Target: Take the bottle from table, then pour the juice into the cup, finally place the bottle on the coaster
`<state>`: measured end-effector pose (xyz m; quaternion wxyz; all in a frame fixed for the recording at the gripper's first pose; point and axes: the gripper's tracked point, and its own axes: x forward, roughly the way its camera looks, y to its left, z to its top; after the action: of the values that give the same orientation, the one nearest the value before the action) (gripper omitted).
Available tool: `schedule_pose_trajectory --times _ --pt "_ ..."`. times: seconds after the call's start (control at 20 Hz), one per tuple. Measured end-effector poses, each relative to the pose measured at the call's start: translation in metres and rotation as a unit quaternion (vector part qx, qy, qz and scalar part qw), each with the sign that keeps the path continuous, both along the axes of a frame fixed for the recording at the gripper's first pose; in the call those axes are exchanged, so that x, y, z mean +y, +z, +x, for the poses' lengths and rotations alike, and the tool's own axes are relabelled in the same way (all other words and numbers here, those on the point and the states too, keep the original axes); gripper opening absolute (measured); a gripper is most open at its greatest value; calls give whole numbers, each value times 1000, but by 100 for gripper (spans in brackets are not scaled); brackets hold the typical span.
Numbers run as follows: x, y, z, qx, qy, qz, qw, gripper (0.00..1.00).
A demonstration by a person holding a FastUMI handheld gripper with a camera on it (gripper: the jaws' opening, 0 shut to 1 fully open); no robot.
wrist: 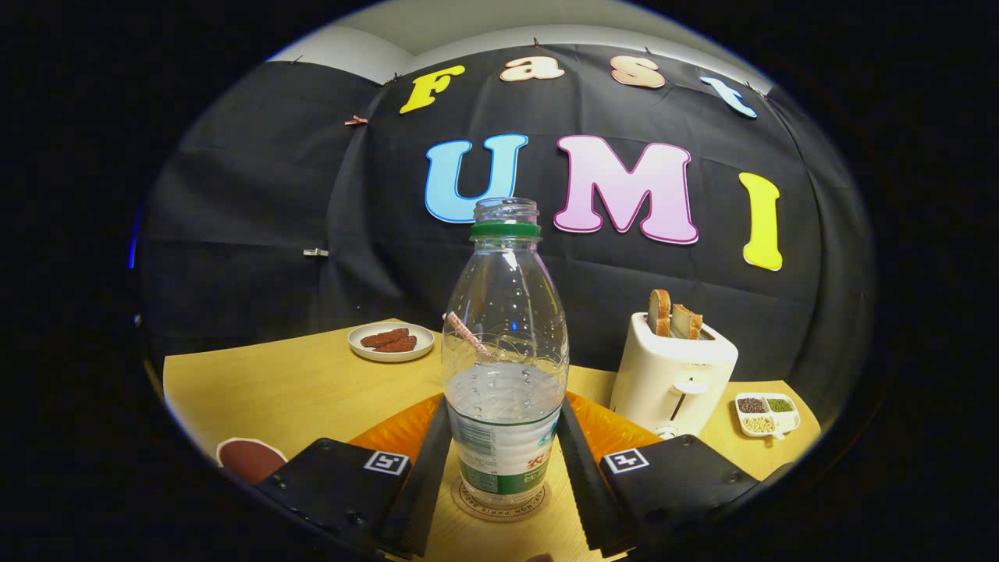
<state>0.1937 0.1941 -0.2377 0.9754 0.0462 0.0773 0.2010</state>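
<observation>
The bottle (505,367) stands upright on the coaster (501,499), last step nearly done, with the gripper (503,468) fingers flanking it, grip unclear; next, open and back away.

"PARIS" around the coaster (499,511) rim

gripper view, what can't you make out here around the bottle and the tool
- Coaster: mostly covered by the bottle standing on it; just a rim with unreadable print is visible.
- Tool: its fingers flank the bottle closely, but whether both press on it cannot be told.
- Cup: cut off by the tool's body; just part of a dark-filled rim is visible.
- Orange mat: middle hidden behind bottle and fingers.
- Small dish beside the toaster: contents too small to identify.
</observation>
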Motion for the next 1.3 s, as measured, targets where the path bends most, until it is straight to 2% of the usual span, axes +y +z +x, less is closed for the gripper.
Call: schedule_pose_trajectory --times 0.3,0.6,0.9,1.1,1.3 --pt "3 -29 11 20 -4 -11 1000 76" --pt "2 -38 10 38 -17 5 999 81" --pt "3 -41 4 49 -13 5 999 98" --pt "-13 -21 -4 42 -28 19 999 99" --pt "-33 29 -28 16 -33 17 999 98"
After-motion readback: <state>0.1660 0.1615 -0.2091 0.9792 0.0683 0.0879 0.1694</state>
